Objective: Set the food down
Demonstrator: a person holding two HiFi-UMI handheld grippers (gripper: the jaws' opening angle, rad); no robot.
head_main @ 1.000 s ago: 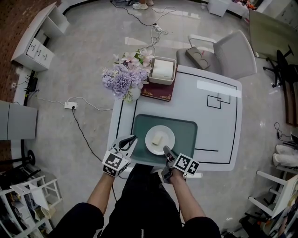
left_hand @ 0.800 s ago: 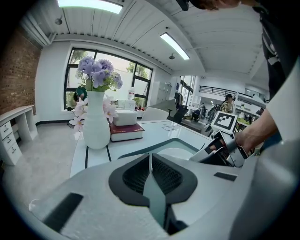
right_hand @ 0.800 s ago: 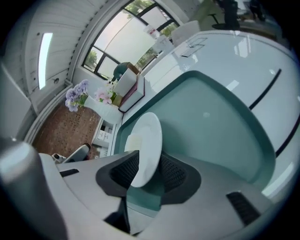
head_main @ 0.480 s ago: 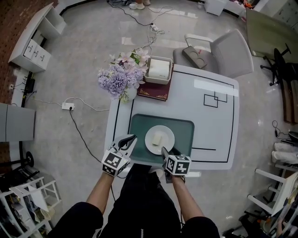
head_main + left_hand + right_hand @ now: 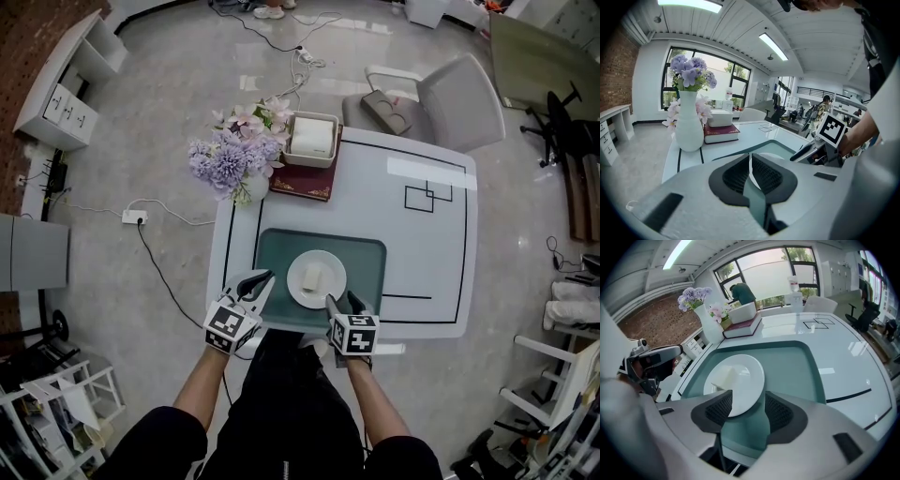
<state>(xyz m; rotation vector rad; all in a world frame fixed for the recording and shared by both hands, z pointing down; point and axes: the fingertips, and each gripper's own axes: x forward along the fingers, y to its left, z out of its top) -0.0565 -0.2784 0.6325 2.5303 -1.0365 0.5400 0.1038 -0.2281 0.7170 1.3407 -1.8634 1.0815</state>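
A pale block of food point(image 5: 312, 278) lies on a white plate point(image 5: 316, 279), which sits on a green tray point(image 5: 366, 258) resting on the white table. My left gripper point(image 5: 255, 281) is at the tray's front left corner, and its jaws look shut on the tray's rim point(image 5: 757, 197). My right gripper point(image 5: 341, 301) is at the tray's front edge. Its jaws are opening wide; the rim point(image 5: 740, 432) lies between the pads point(image 5: 780, 411) without being pressed. From the right gripper view the plate point(image 5: 740, 380) and food point(image 5: 723, 377) sit just ahead.
A white vase of purple flowers point(image 5: 225, 161) stands at the table's far left corner, beside a white box point(image 5: 312, 139) on a red book point(image 5: 302, 183). A grey chair point(image 5: 450, 94) is behind the table point(image 5: 422, 253). Cables and a power strip point(image 5: 132, 217) lie on the floor.
My right gripper's jaws have spread apart off the tray's front edge, and the gripper has turned a little. The left gripper has stayed at the tray's corner.
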